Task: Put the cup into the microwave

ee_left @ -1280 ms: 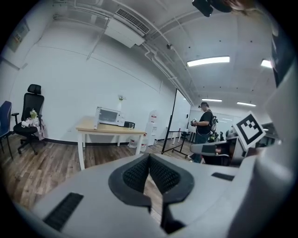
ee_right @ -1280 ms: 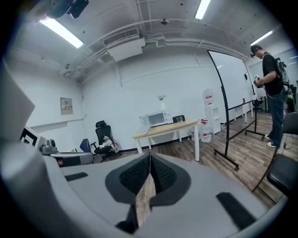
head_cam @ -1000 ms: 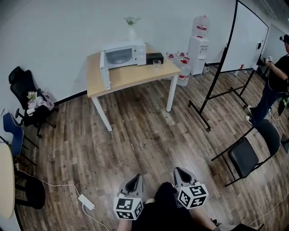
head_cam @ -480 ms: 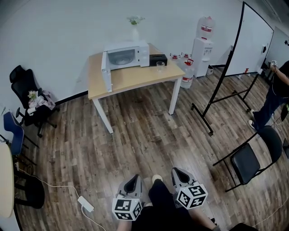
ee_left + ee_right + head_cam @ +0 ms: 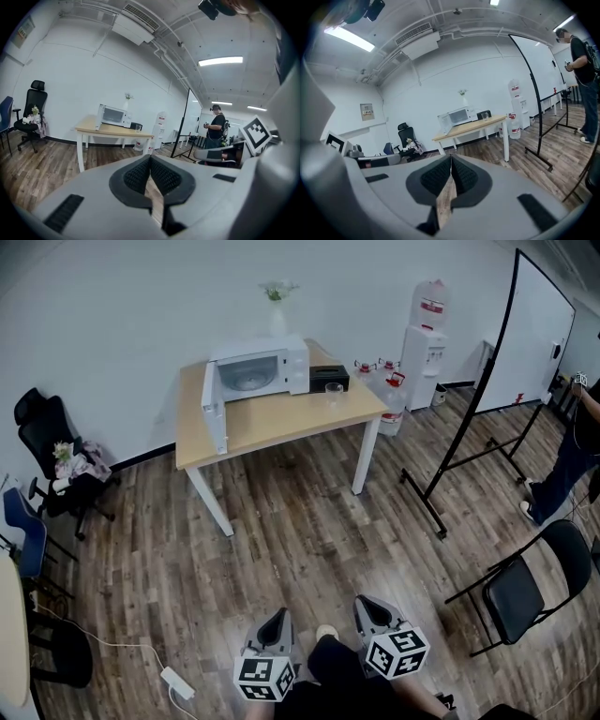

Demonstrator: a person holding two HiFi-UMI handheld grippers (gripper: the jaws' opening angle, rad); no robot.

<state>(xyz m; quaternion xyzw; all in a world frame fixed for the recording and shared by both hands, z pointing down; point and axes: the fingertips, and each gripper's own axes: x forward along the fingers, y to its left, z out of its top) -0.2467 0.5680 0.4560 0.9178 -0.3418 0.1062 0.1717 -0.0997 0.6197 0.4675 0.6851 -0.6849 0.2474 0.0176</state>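
Observation:
A clear glass cup (image 5: 334,391) stands on the far right part of a wooden table (image 5: 272,423), right of a white microwave (image 5: 261,368) whose door (image 5: 214,409) hangs open to the left. The cup (image 5: 485,116) and the microwave (image 5: 459,116) also show in the right gripper view, and the microwave (image 5: 114,115) in the left gripper view. My left gripper (image 5: 276,620) and right gripper (image 5: 367,605) are low in the head view, far from the table, over the wood floor. Both are shut with nothing between the jaws.
A black box (image 5: 327,378) sits behind the cup, and a vase with flowers (image 5: 277,306) stands behind the microwave. A water dispenser (image 5: 426,348), a whiteboard stand (image 5: 487,390), a folding chair (image 5: 525,582) and a person (image 5: 574,446) are to the right. Office chairs (image 5: 52,460) and a power strip (image 5: 176,682) lie left.
The table and microwave have shifted slightly down and grown in the head view as I moved toward them. Both grippers stay shut and empty at the bottom.

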